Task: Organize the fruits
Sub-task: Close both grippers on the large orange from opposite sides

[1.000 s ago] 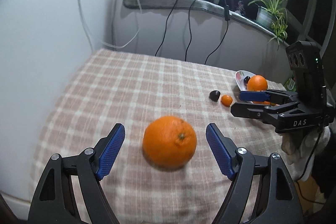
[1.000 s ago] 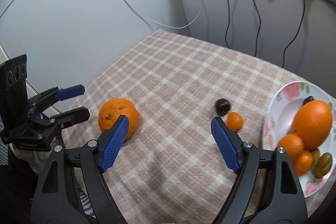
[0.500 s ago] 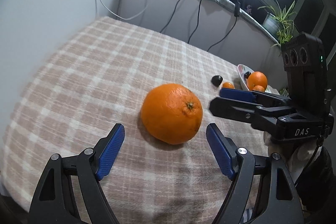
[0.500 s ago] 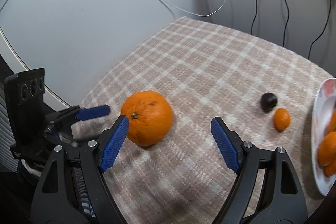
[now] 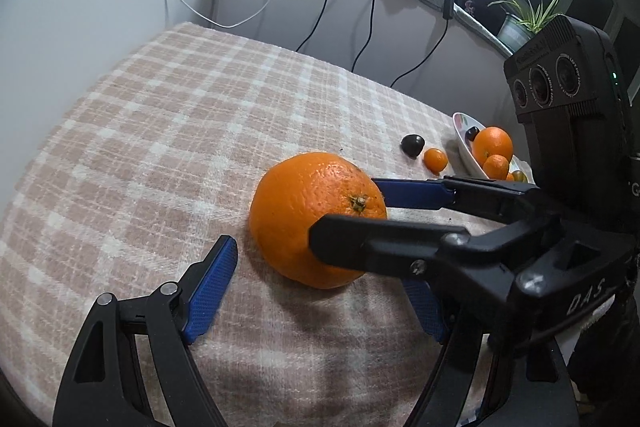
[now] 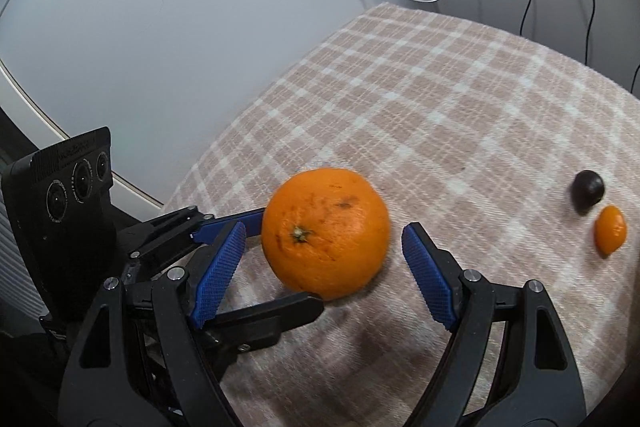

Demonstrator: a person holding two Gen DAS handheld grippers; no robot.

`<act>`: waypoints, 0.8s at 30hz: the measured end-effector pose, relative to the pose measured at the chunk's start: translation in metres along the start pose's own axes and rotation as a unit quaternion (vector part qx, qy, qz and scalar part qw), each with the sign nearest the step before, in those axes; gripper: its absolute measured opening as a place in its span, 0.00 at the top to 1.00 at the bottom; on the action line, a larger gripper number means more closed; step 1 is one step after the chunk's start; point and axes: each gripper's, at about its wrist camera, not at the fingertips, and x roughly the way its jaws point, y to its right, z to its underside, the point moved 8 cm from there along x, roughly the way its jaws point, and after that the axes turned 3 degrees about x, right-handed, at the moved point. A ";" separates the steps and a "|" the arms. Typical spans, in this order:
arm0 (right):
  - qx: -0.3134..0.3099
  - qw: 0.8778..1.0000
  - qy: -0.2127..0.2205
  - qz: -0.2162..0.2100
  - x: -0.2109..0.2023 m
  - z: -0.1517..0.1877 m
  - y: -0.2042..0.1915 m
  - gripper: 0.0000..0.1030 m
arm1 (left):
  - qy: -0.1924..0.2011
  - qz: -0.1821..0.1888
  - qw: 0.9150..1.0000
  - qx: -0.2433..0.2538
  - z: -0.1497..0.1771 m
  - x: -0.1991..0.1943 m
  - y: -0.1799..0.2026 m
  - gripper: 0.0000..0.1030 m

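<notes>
A dimpled, glossy orange [image 5: 316, 219] sits on matt, woolly checked cloth [image 5: 168, 131].

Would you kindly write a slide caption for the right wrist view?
Right tool and left tool, both open, flank a large orange on the checked cloth.

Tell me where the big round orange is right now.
The big round orange sits on the checked tablecloth, centre in both wrist views, between both open grippers' fingers.
</notes>
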 end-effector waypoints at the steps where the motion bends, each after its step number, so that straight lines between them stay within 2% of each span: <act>1: -0.003 1.000 -0.004 -0.004 0.002 0.000 -0.001 0.19 | -0.001 0.001 1.000 0.000 0.000 0.001 0.000 0.22; 6: -0.006 1.000 -0.013 -0.001 0.009 0.002 -0.003 0.20 | -0.005 0.008 1.000 -0.001 0.000 0.004 0.000 0.24; 10: -0.010 1.000 -0.017 0.009 0.010 0.004 -0.001 0.27 | -0.009 0.013 1.000 0.005 0.001 0.006 0.004 0.28; 24: -0.002 1.000 -0.010 0.005 0.000 0.003 0.002 0.29 | -0.003 -0.004 1.000 0.026 -0.004 0.007 0.009 0.29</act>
